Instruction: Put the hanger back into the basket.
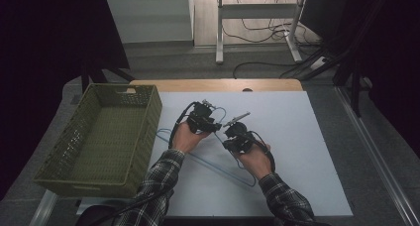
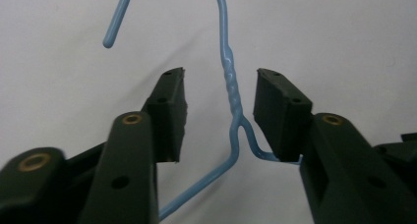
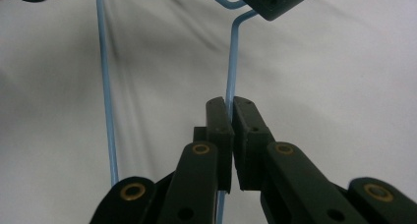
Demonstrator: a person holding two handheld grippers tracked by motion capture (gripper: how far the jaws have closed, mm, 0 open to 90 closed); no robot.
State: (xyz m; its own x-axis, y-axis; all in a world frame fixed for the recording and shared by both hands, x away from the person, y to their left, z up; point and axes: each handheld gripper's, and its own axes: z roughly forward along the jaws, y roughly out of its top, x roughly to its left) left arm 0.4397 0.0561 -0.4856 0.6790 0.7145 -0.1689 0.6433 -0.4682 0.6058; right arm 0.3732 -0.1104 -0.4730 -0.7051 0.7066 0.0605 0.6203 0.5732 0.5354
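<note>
Evidently unlabelled blue wire hanger (image 2: 231,86)

Looked like a lab or test room: white-topped table (image 1: 297,151), loose cables (image 1: 257,32) on far floor, metal desk legs (image 1: 219,32), dark curtains (image 1: 44,47) left and right.

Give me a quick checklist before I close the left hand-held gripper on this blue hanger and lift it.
1. Right hand-held gripper shut on hanger wire: ok.
2. Left hand-held gripper open around the twisted neck: ok.
3. Neck centred between the jaws: ok, roughly.
4. Left grip made: not ok, jaws apart.
5. Hanger lying free on the white mat, apart from the basket: ok.
6. Hook end free of snags: cannot tell.
</note>
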